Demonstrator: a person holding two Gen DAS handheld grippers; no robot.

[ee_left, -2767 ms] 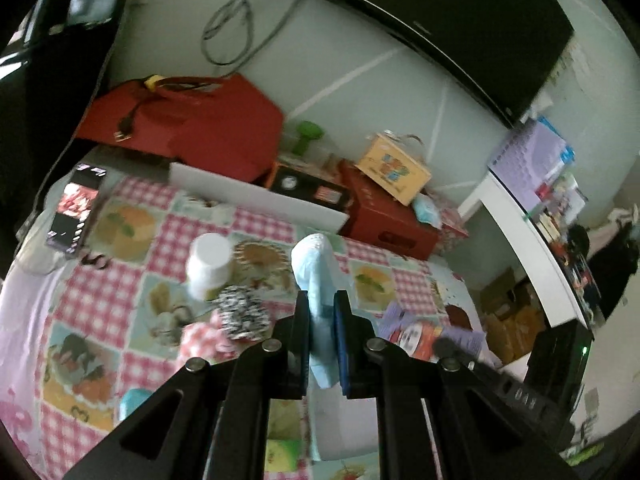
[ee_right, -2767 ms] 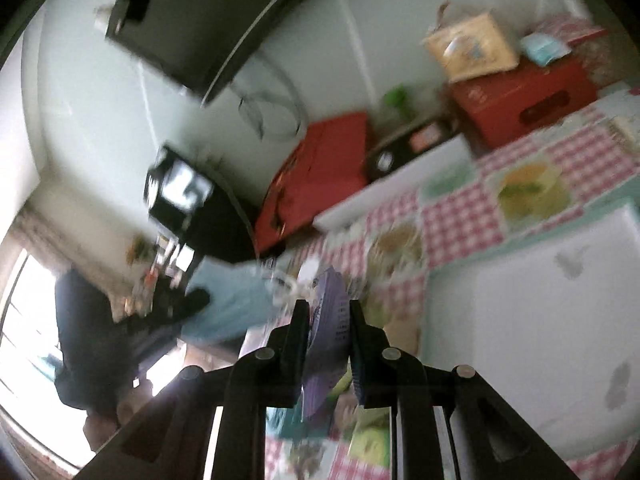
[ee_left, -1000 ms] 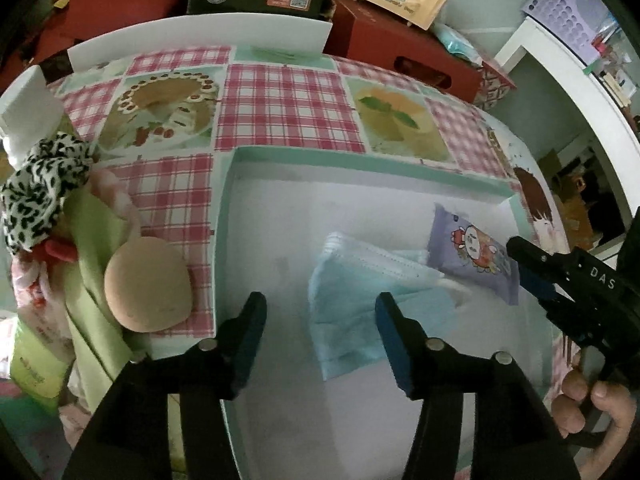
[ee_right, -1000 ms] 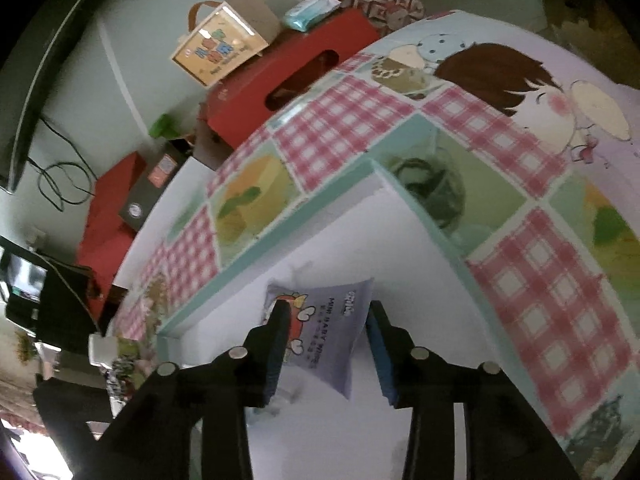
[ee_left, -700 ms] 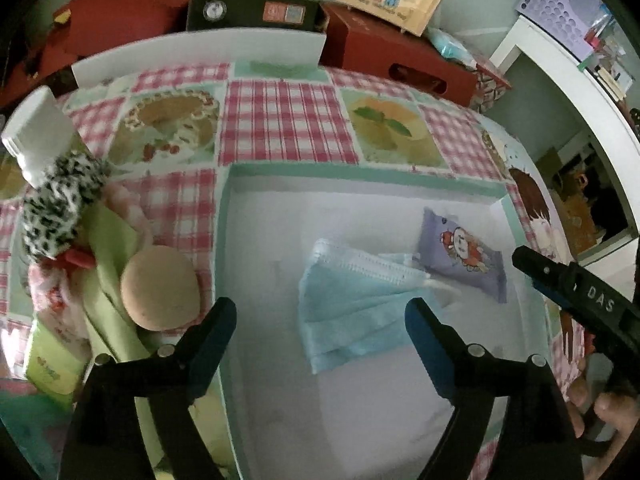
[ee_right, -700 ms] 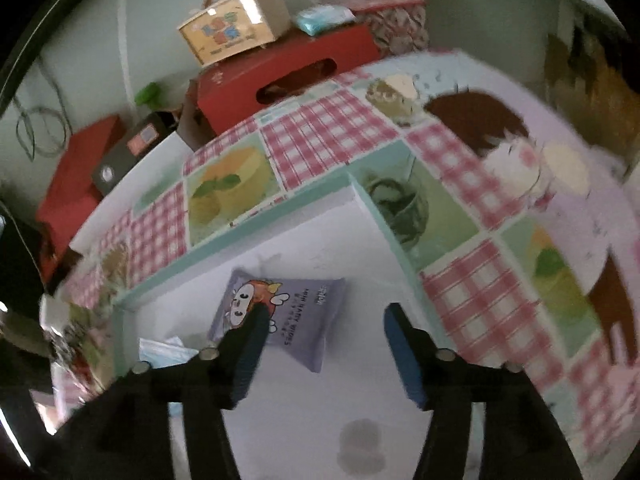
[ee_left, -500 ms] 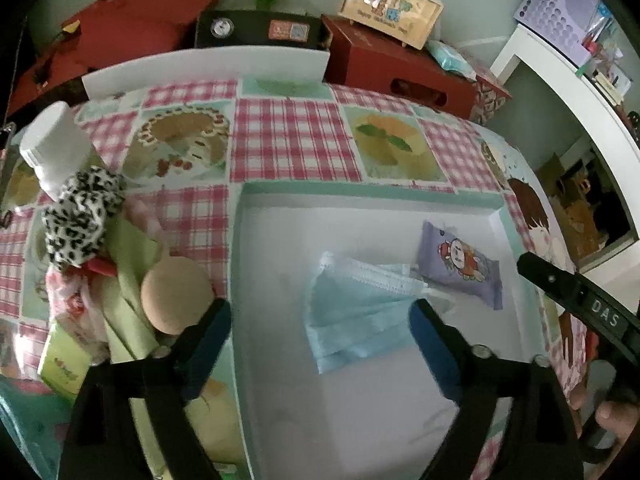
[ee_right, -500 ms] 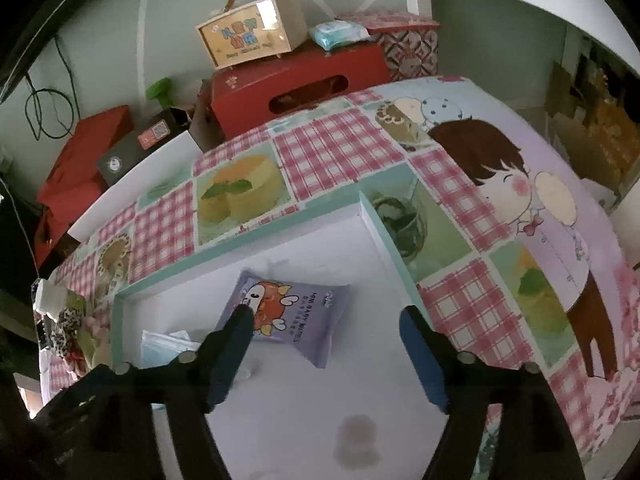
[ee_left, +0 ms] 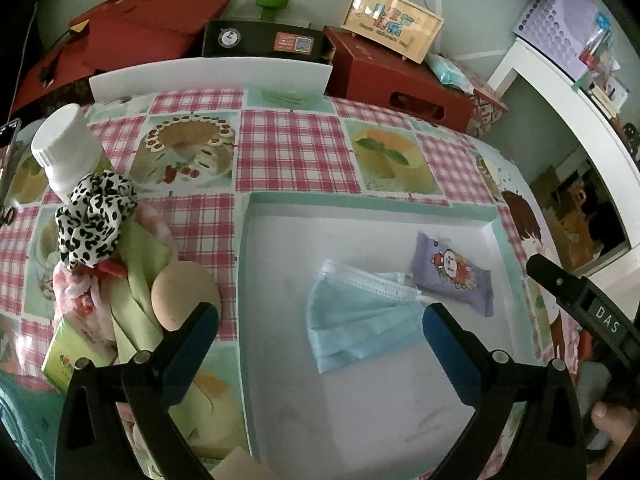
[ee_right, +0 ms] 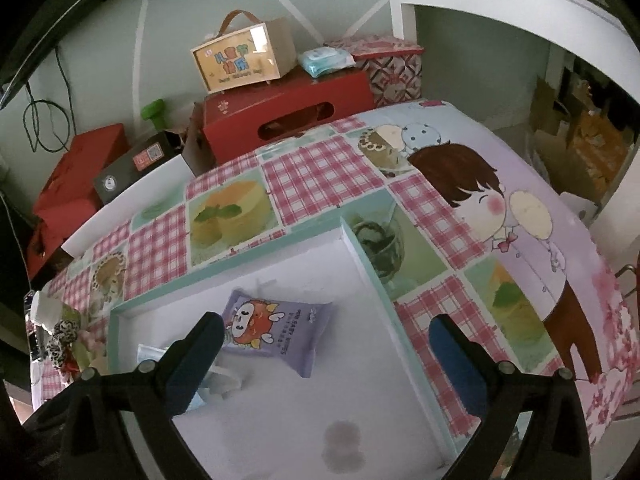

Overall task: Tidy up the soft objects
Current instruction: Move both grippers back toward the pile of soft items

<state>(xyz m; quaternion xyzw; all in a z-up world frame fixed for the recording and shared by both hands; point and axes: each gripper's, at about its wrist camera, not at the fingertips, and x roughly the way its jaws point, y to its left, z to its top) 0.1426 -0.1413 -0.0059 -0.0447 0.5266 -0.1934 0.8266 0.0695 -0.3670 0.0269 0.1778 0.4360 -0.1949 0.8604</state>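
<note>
In the left wrist view, the left gripper (ee_left: pixel 318 330) hangs spread wide and empty above the shallow white tray with a mint rim (ee_left: pixel 245 264); the pleated blue face mask (ee_left: pixel 356 320) lies between its fingers, long axis left to right, while the remaining soft pile, led by the leopard-print fabric scrunchie (ee_left: pixel 94 216), waits left of the tray, nearer this hand. In the right wrist view, the right gripper (ee_right: pixel 324 342) is opening, nothing between its fingers, with the purple cartoon wipes packet (ee_right: pixel 280 334) flat in the tray's far part and bare floor nearer.

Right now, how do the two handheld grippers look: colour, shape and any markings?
Both are matte black plastic. The left gripper and right gripper each have two angular fingers with blue pads and round silver screws. White letters "DAS" mark the right one's side. No sleeve shows.
</note>
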